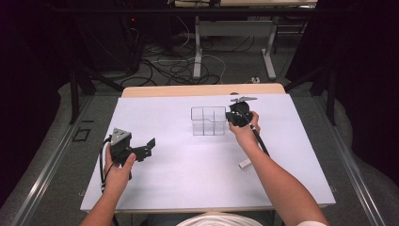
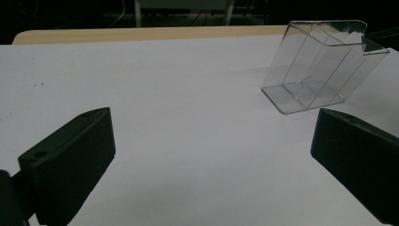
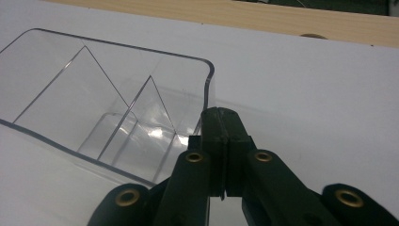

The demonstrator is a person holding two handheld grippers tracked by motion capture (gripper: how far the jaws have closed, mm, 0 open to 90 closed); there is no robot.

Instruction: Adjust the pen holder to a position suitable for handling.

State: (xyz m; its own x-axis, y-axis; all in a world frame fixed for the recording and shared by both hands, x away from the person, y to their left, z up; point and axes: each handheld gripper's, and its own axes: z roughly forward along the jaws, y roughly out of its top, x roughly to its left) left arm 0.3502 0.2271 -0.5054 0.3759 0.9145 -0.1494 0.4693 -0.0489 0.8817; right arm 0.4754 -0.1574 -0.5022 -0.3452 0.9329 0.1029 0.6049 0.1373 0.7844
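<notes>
Right gripper (image 3: 221, 117) clenched on the clear box's (image 1: 208, 121) right wall, left gripper (image 1: 141, 149) released, well left of the box

The left gripper (image 2: 211, 155) has its two black jaws standing wide apart, one rising at the lower left edge and the other at the lower right edge, with bare white table surface (image 2: 179, 94) between them and nothing held; the left jaw shows two small round holes on its upper face. A clear plastic organizer (image 2: 320, 70) sits on the white surface at upper right, beyond the right jaw and apart from it; it appears tilted, its open top leaning toward the right, and thin clear dividers split its interior into compartments. A pale wooden table edge (image 2: 141, 34) runs along the far side of the white surface; behind it the background is dark, with metal legs faintly visible.
</notes>
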